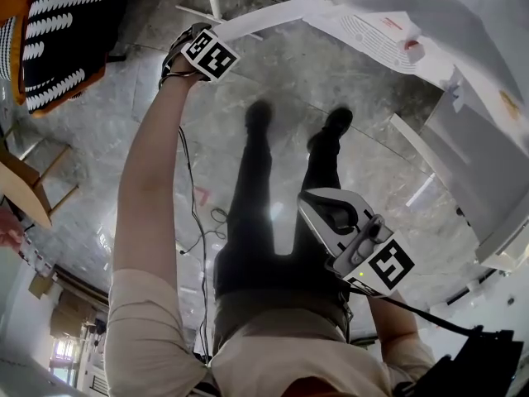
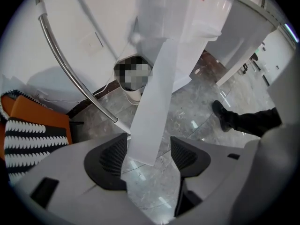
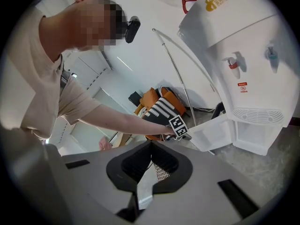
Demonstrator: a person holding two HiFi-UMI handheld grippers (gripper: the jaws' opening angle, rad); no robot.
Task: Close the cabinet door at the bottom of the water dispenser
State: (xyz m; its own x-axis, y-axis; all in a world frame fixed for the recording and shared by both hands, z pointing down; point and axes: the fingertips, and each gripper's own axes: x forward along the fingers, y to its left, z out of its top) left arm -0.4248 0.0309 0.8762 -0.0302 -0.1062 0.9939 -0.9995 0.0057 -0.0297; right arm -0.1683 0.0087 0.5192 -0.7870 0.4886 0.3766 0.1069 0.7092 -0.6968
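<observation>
**Dispenser door yet to be shut**

The left gripper point(image 2: 145, 156), jaws apart, brackets the free edge of the open cabinet door point(image 2: 152, 97) at the foot of the water dispenser point(image 3: 239, 69). Swinging it shut remains. The right gripper point(image 3: 149, 145) waits closed, empty.

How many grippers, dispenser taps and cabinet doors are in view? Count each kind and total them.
Grippers: 2, left gripper and right gripper
Dispenser taps: 2, red tap and blue tap
Cabinet doors: 1, the cabinet door, open
Total: 5
</observation>
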